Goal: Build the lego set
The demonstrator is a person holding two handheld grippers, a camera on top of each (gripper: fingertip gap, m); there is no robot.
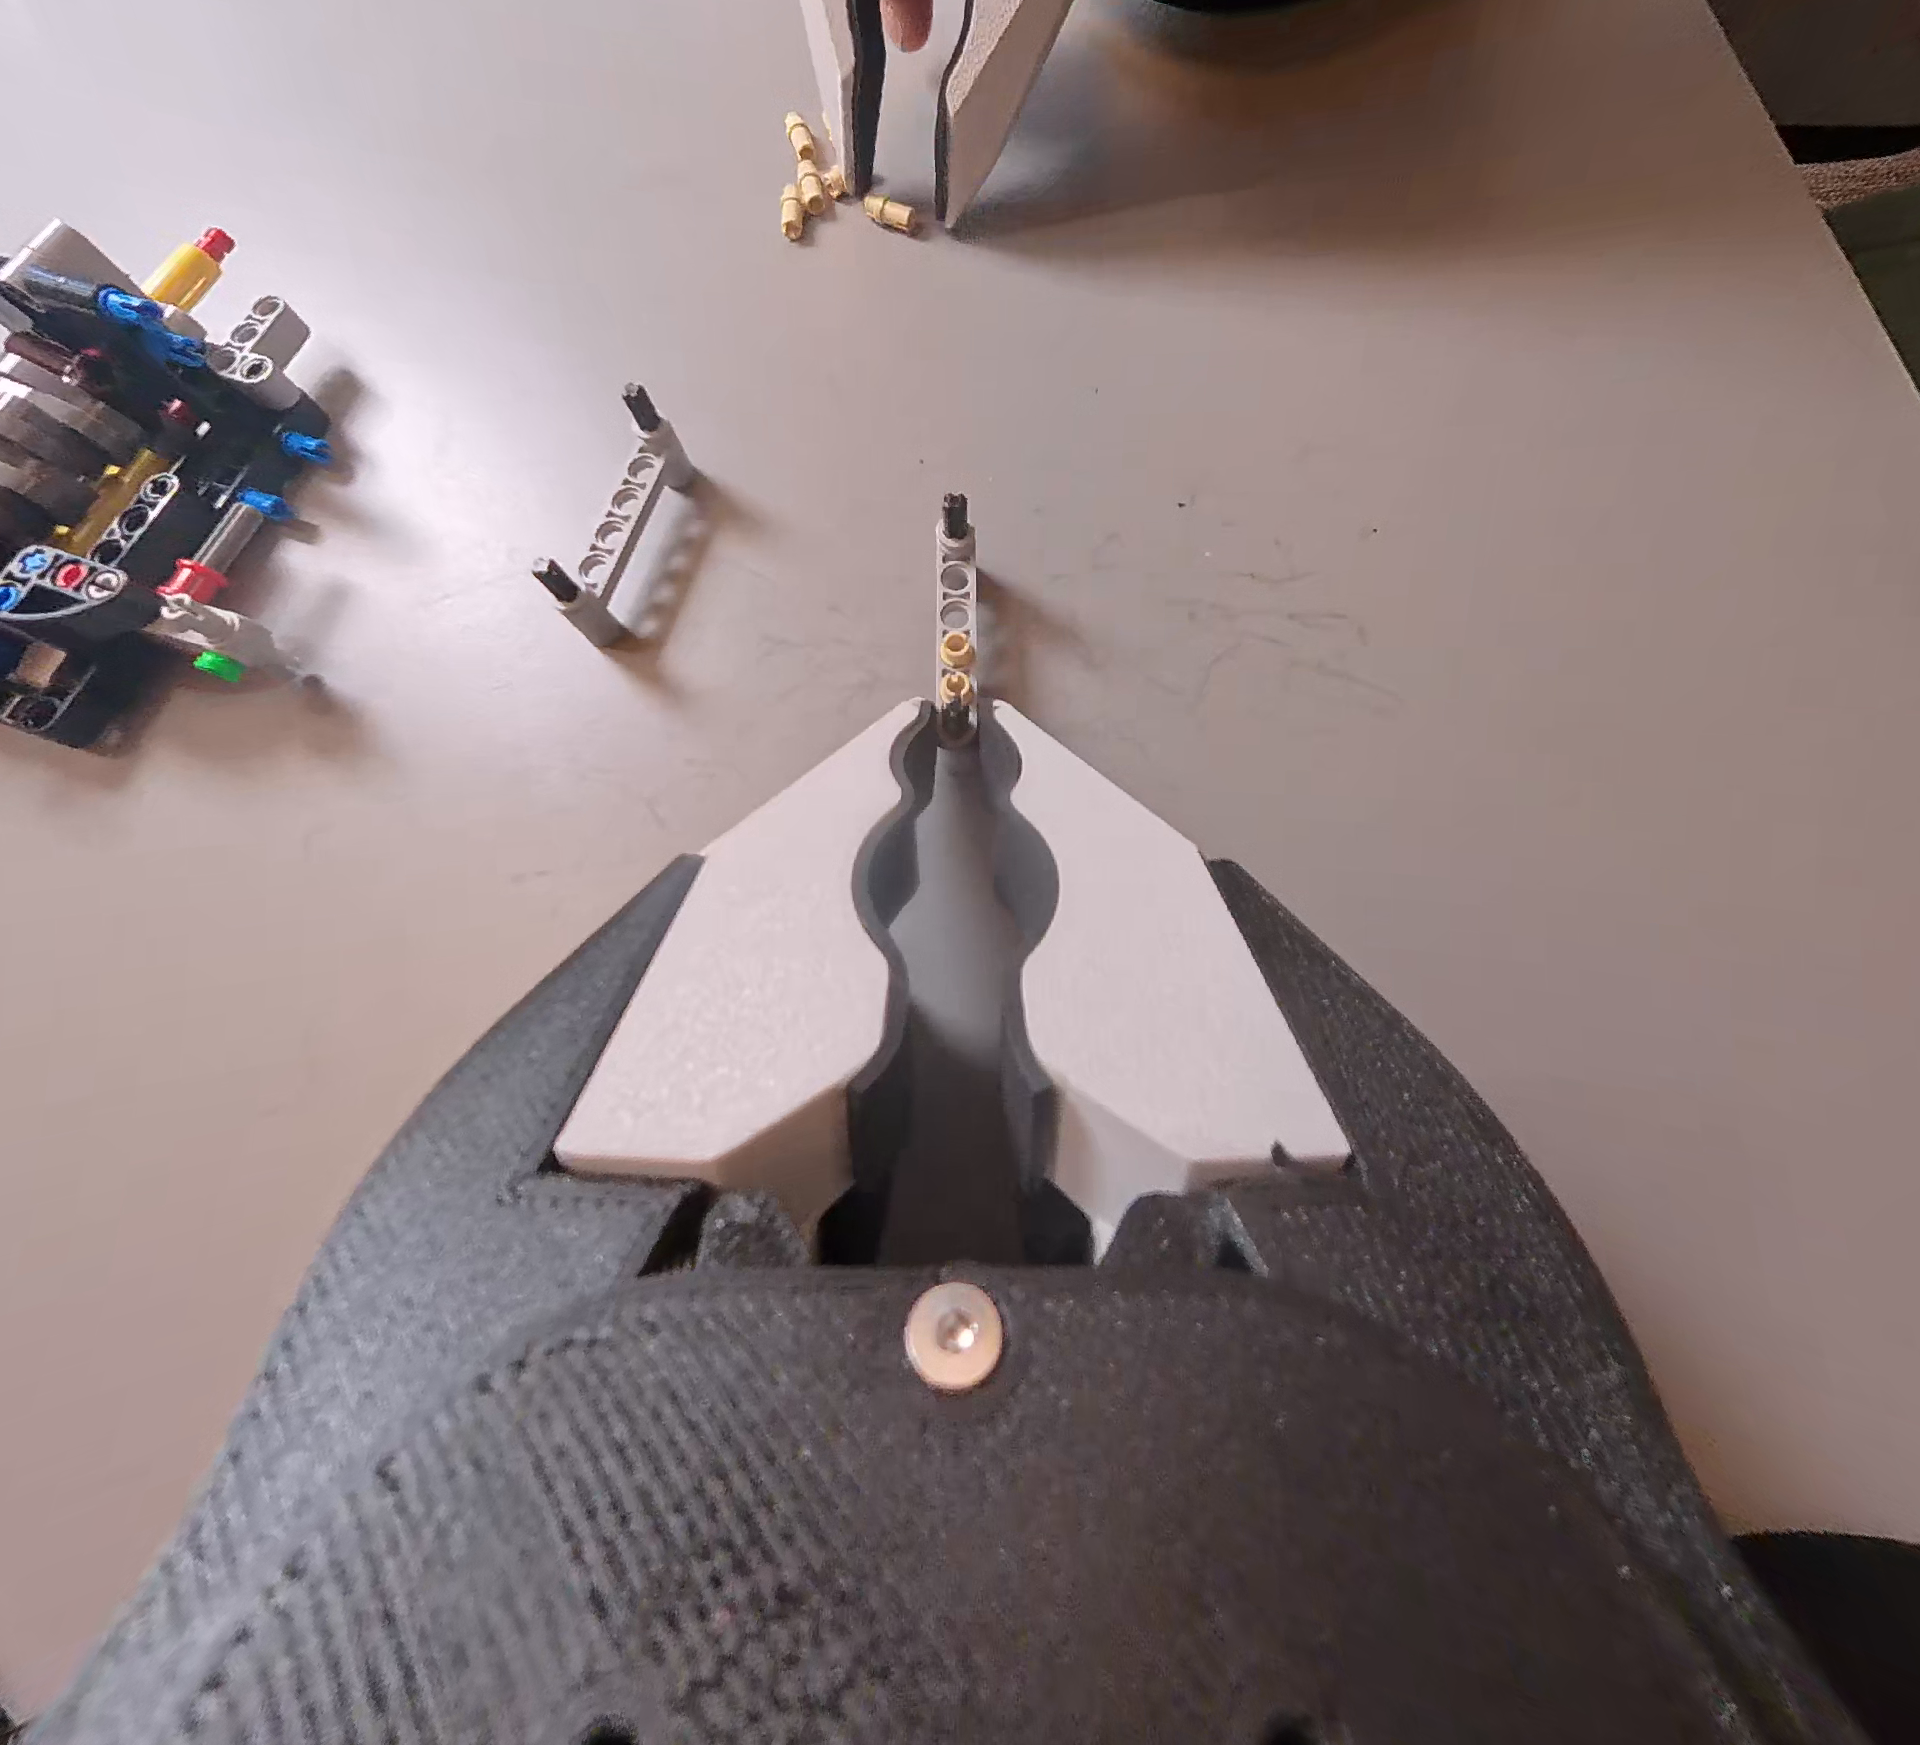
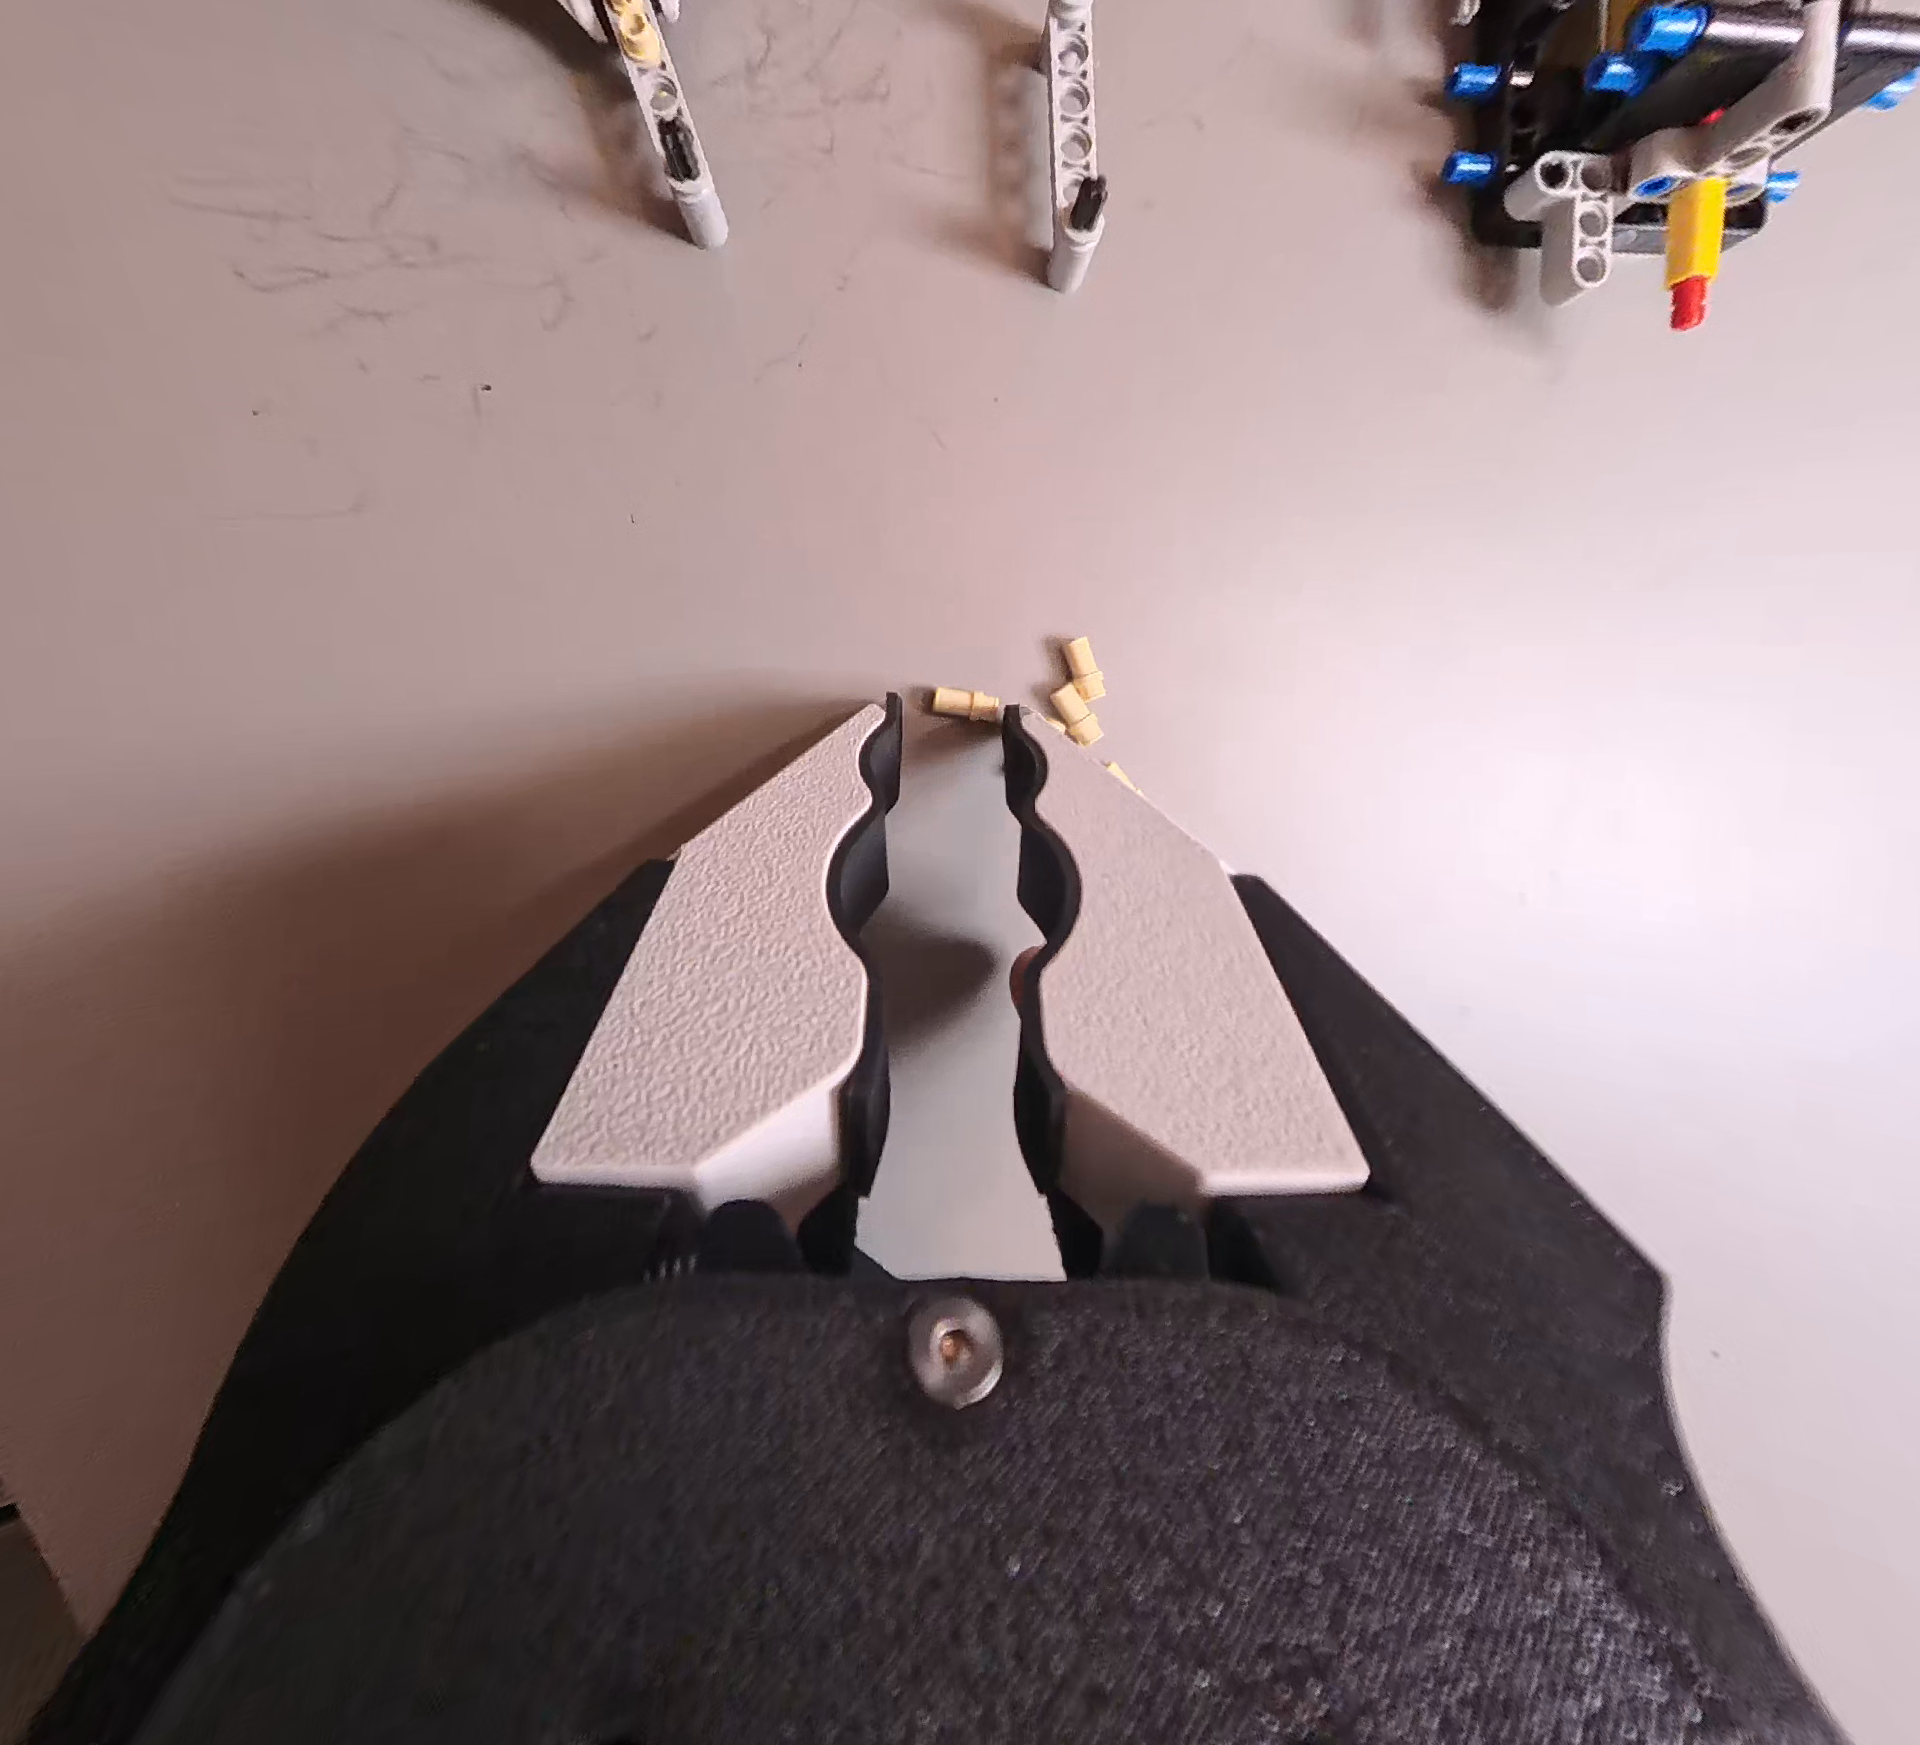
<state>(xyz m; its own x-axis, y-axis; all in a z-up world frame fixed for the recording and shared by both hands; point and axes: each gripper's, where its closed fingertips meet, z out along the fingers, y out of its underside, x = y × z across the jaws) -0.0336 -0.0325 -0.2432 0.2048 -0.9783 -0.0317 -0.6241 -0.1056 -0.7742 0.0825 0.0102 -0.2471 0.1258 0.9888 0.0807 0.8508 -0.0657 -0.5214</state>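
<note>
While the left gripper (image 1: 954, 716) clamps the near end of a grey beam (image 1: 953, 599) at frame centre, the beam stands tilted on the table (image 1: 1351, 448), carrying two tan pins (image 1: 955, 667) and a black axle at its far tip. A second grey beam (image 1: 629, 519) lies apart, left of centre. The partly built model (image 1: 114, 490) sits at the left edge. In the right wrist view, the right gripper (image 2: 951, 727) holds its fingers narrowly apart, gripping nothing, tips at the table just short of one loose tan pin (image 2: 964, 702); further loose pins (image 2: 1081, 693) cluster just right of it.
</note>
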